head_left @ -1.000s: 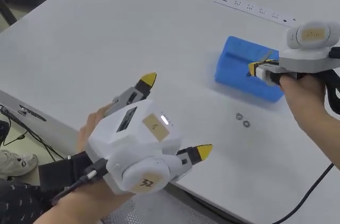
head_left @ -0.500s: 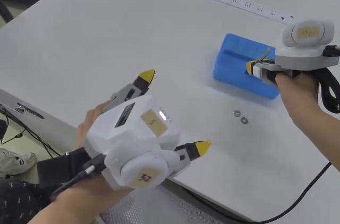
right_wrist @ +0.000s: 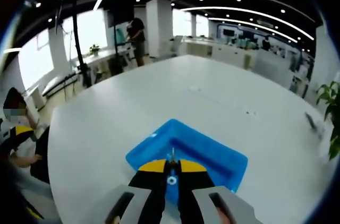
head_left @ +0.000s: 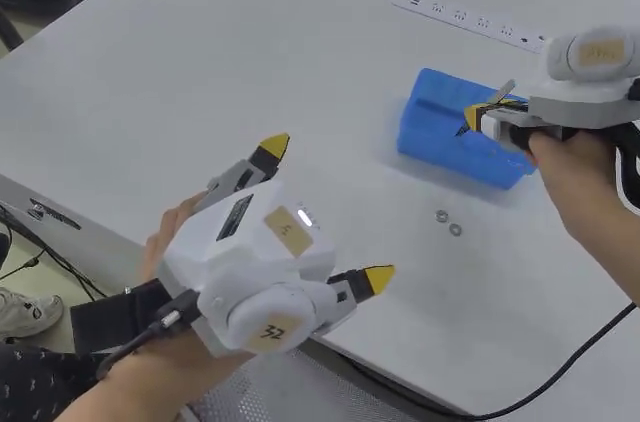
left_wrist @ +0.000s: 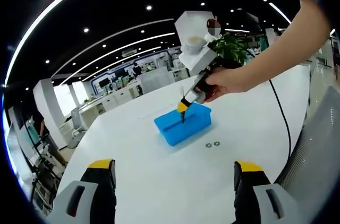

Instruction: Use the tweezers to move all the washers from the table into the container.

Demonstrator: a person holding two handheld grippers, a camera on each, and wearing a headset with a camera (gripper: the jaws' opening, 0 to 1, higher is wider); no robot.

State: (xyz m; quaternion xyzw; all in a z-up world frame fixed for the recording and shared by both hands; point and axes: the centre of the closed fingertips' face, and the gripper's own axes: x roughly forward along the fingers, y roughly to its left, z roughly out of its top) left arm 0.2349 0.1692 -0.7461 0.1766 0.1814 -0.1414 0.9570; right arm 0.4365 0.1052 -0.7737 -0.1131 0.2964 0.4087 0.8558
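Two washers (head_left: 448,223) lie together on the table (head_left: 250,42) just beside the blue container (head_left: 432,114), so they are left to move. The right gripper (head_left: 472,122), clamped on the tweezers (head_left: 504,91), hangs over the container. The left gripper (head_left: 329,213) gapes empty by the table's near edge.

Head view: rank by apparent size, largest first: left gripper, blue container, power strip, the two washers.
1. left gripper: largest, but it is nearest the camera, so it looks bigger than it is.
2. blue container.
3. power strip: longer than the container but thin, and farther off.
4. two washers: they look alike, so no ranking between them.
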